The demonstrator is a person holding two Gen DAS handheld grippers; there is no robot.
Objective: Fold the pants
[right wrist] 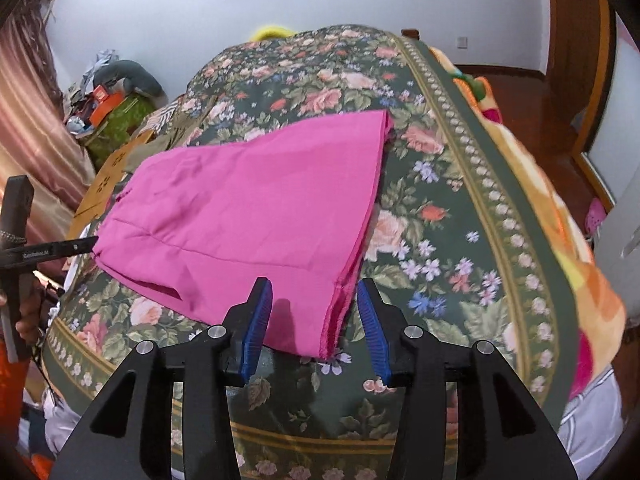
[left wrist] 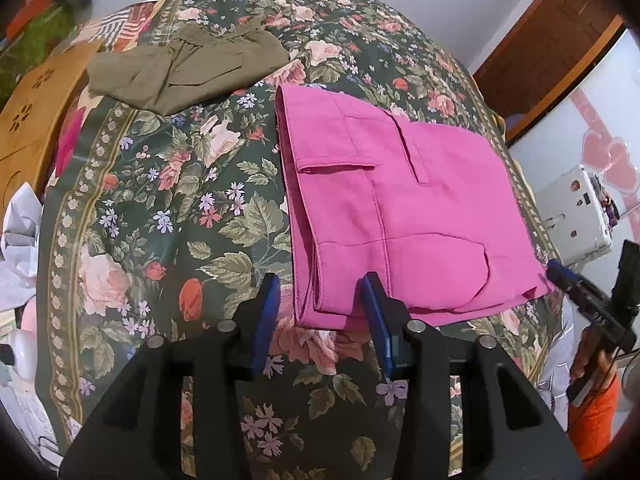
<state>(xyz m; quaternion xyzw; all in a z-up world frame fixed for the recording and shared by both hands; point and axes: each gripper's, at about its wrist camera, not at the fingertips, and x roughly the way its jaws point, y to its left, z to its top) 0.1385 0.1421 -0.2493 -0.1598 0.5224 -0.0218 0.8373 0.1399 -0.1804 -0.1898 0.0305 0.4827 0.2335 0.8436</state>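
Right, bed: dark green floral bedspread (left wrist: 168, 208) with pink roses fills both views and carries everything
Main item: bright pink folded cotton pants (left wrist: 400, 216) lie flat on the bedspread, stacked in layers, with a pocket slit and seams showing on top in the left wrist view; from the right wrist view the same pants (right wrist: 248, 208) show a plain smooth face
Second garment: olive-green crumpled pants (left wrist: 188, 68) sit farther up the bed, well apart from the pink ones
Left gripper: black frame with blue-padded fingers (left wrist: 320, 312), spread wide, the near folded corner of the pink pants lying between the pads; neither pad presses the cloth
Right gripper: same black and blue build (right wrist: 314, 320), also spread wide, straddling the pants' near corner at the layered edge, no pinch on the fabric
Side view: the right gripper also shows at the pants' far corner in the left wrist view
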